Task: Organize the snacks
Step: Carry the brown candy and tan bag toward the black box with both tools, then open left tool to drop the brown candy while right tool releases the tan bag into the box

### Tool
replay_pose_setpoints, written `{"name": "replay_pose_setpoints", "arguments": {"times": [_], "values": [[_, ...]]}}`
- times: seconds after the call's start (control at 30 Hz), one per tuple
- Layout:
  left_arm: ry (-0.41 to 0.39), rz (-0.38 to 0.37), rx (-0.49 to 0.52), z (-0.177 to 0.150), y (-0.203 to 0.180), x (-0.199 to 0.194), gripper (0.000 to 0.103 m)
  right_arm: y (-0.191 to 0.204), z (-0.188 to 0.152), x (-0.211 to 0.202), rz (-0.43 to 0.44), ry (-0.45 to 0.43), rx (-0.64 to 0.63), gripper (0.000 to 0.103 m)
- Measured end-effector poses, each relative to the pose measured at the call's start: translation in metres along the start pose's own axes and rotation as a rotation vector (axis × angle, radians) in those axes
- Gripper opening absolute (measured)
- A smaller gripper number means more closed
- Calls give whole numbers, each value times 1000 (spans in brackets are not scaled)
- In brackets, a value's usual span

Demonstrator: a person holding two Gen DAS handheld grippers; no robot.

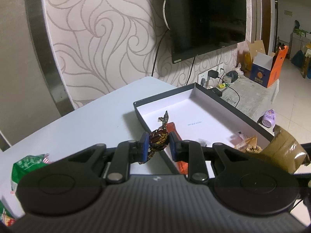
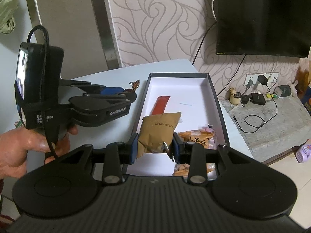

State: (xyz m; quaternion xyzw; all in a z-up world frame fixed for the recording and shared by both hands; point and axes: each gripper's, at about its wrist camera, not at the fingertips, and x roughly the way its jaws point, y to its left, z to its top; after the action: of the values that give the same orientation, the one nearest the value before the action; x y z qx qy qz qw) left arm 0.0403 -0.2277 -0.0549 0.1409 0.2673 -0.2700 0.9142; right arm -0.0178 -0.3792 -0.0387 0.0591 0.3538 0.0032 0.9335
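My left gripper is shut on a brown twist-wrapped candy, held just above the near-left edge of the dark shallow box with a white inside. The right wrist view shows the same left gripper left of the box, candy at its tip. My right gripper is shut on a tan snack packet above the box's near end. Inside the box lie a red bar and an orange packet.
The box rests on a pale blue table. Green snack packets lie at its near left. A wall-mounted TV hangs behind. Right of the table are a low stone ledge with chargers and cables, and a purple bottle on the floor.
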Motion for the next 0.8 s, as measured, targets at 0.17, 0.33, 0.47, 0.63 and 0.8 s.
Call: {"name": "replay_pose_setpoints", "arguments": {"times": [0.17, 0.33, 0.47, 0.63, 0.8], "values": [[-2, -7, 2, 8, -6, 9, 26, -4, 1, 6, 1, 11, -1, 40], [-6, -15, 8, 13, -12, 14, 26, -9, 1, 9, -2, 14, 3, 40], [-3, -16, 4, 14, -14, 19, 26, -12, 3, 11, -5, 18, 4, 40], [8, -16, -5, 16, -16, 27, 26, -15, 4, 17, -2, 30, -1, 40], [18, -18, -16, 18, -19, 35, 26, -18, 4, 23, 3, 43, -7, 40]]}}
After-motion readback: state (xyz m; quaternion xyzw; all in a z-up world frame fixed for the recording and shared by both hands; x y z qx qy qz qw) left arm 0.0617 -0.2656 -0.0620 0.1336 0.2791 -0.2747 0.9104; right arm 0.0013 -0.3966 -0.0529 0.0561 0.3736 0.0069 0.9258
